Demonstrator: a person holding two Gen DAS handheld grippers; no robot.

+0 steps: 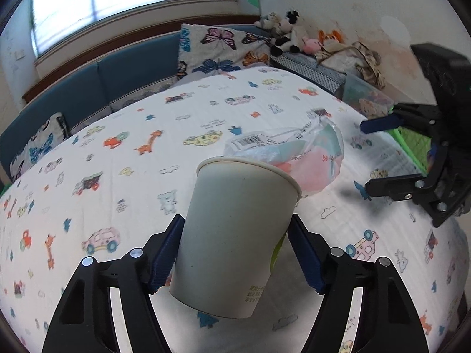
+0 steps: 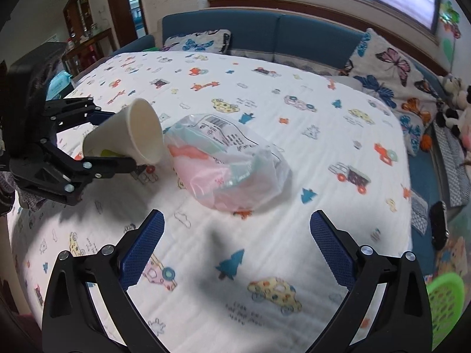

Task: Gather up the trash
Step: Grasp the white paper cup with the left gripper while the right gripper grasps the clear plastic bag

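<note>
Your left gripper (image 1: 235,244) has the paper cup (image 1: 235,229) between its blue pads (image 1: 166,250); the left pad lies flat against the cup's side, while at the right pad contact is hard to judge, so you cannot call it a firm clamp; the cup sits tilted, base toward the camera and open rim pointing away. From your right wrist view the same cup (image 2: 132,135) lies on its side between the black fingers of the left gripper (image 2: 117,138), its mouth facing the plastic bag (image 2: 229,161); its lower rim is at or just above the bedspread (image 2: 294,235), which one you cannot tell.

Your right gripper (image 2: 237,241) stands wide with nothing between its pads (image 2: 141,256); it hangs over bare bedspread, the bag just beyond its tips; the left wrist view shows it (image 1: 365,156) spread wide at the right edge, near the bag.

The plastic bag (image 1: 297,158), clear with a barcode label and pink and pale-green contents, lies on the bedspread (image 1: 117,147) just behind the cup's rim; a green basket (image 2: 444,300) shows at the lower right of the right wrist view; butterfly pillows (image 1: 217,50) and stuffed toys (image 1: 288,32) line the far side.
</note>
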